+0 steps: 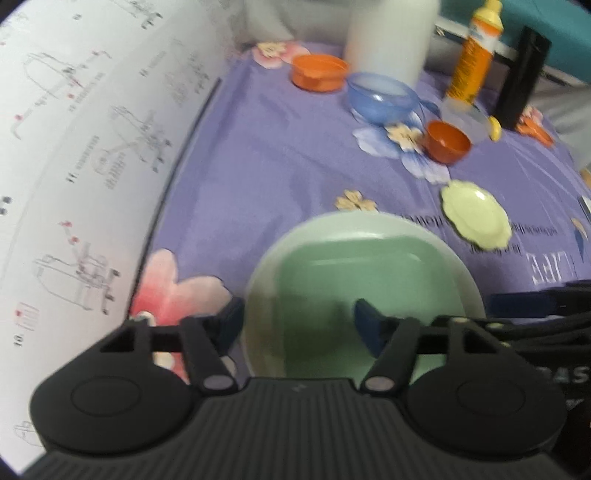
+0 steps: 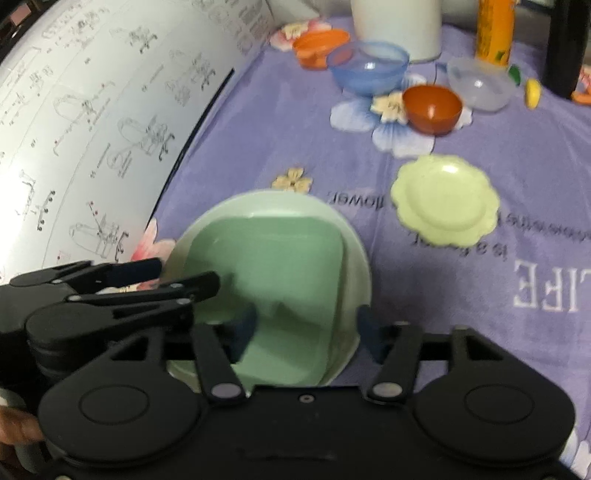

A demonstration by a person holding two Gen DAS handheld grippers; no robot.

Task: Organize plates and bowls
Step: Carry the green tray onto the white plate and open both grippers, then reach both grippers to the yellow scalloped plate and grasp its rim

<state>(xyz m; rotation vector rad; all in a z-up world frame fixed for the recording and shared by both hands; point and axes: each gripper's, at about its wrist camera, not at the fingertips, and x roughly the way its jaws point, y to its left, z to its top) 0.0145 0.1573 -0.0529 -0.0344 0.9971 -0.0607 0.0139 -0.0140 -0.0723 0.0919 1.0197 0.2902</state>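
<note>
Plates and bowls sit scattered on a purple flowered cloth (image 2: 258,122), with a sheet of printed assembly diagrams (image 2: 92,110) along its left edge. Nearest both cameras, a square green plate (image 2: 280,280) rests inside a round pale green plate (image 2: 354,258), already a stack of two. The left gripper (image 1: 299,317) has its fingers spread wide, one outside the round plate's left rim and one over its middle, gripping nothing. The right gripper (image 2: 306,328) is likewise spread, one finger over the square plate and one just beyond the round plate's right rim, also empty. Seen from the right wrist, the left tool hovers beside the stack's left edge. Farther right lies a scalloped light green plate (image 2: 445,201), apart from the stack. Beyond it stand a small dark orange bowl (image 2: 432,107), a blue translucent bowl (image 2: 369,68), a clear bowl (image 2: 480,83) and an orange bowl (image 2: 321,46); all look empty, though motion blur softens detail. At the far edge are a white container (image 2: 397,26), an orange bottle (image 2: 495,29) and a tall black object (image 2: 565,44). The likely next step is adding the scalloped plate to the stack: pinching one rim edge firmly and keeping it level while carrying should stop it from tilting out, and lowering it centred over the square plate should keep the stack from shifting. The bowls would then nest best with the largest underneath.
</note>
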